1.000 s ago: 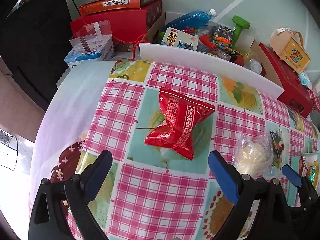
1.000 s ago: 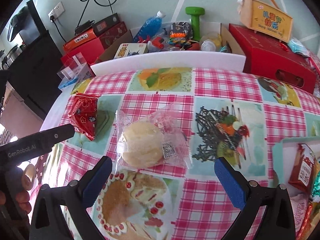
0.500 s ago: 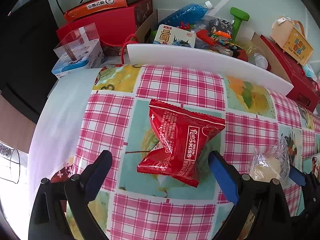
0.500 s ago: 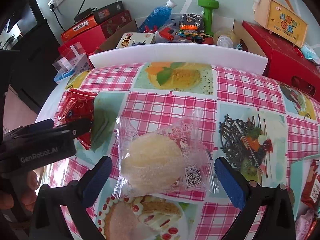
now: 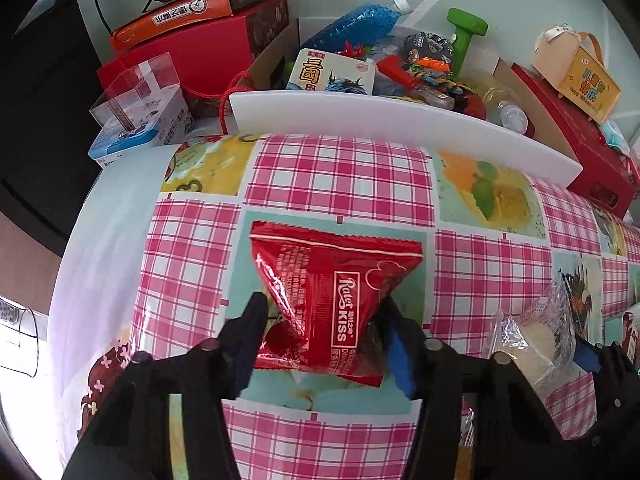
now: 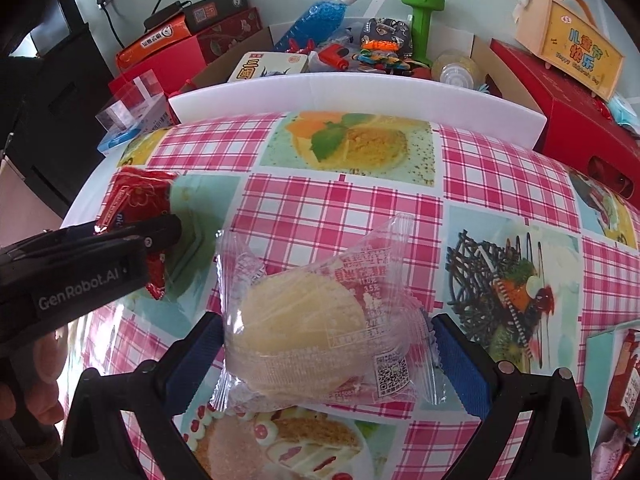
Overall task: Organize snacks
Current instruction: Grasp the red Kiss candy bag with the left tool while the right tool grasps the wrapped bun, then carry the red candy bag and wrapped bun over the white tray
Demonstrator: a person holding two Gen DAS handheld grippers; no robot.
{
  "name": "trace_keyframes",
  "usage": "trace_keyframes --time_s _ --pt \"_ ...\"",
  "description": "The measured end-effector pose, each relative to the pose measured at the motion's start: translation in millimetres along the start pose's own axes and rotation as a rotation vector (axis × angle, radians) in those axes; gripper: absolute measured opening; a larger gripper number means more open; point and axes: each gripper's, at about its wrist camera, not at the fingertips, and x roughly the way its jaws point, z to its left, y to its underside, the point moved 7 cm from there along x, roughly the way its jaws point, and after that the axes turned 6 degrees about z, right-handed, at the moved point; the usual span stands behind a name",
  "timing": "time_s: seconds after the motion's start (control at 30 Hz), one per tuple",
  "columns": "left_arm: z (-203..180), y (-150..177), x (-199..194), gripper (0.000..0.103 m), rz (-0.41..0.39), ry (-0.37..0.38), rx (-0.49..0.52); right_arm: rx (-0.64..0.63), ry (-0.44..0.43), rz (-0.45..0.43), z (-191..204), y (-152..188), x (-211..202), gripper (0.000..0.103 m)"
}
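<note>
A red snack packet [image 5: 336, 296] lies on the checked tablecloth [image 5: 340, 176]. My left gripper [image 5: 322, 332] points down over it, its jaws closing, and both pads press the packet's lower half. In the right wrist view that left gripper [image 6: 100, 248] shows at the left with the red packet [image 6: 136, 196] in it. A clear bag with a pale yellow cake [image 6: 304, 328] lies between the fingers of my right gripper [image 6: 324, 344], which stands open with its pads at the wrapper's edges. The cake bag [image 5: 536, 340] also shows at the right of the left wrist view.
A white foam board [image 5: 400, 120] borders the table's far side. Behind it stand a cardboard box of toys [image 6: 380, 52], red gift boxes [image 6: 580, 112] and a clear plastic box [image 5: 140, 116]. A light tray [image 6: 600, 340] with more snacks lies at the right. The table's edge curves away at the left.
The left jaws have gone from wide apart to closed on the red packet. Both grippers have sunk closer to their packets; the right jaws stay wide.
</note>
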Motion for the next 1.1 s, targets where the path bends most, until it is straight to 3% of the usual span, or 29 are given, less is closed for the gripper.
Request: trace_keyframes --time_s 0.3,0.57,0.9,1.1 --pt "-2 20 -12 0.043 0.054 -0.003 -0.073 0.035 -0.005 -0.016 -13 2 -11 0.088" --pt "-5 48 -31 0.043 0.057 0.024 -0.187 0.064 -0.011 -0.032 -28 14 -30 0.082" --pt "-26 85 -60 0.043 0.031 0.046 -0.262 0.139 -0.014 -0.069 -57 55 -75 0.082" --pt "-47 105 -80 0.043 0.014 0.067 -0.247 0.183 0.000 -0.075 -74 83 -95 0.082"
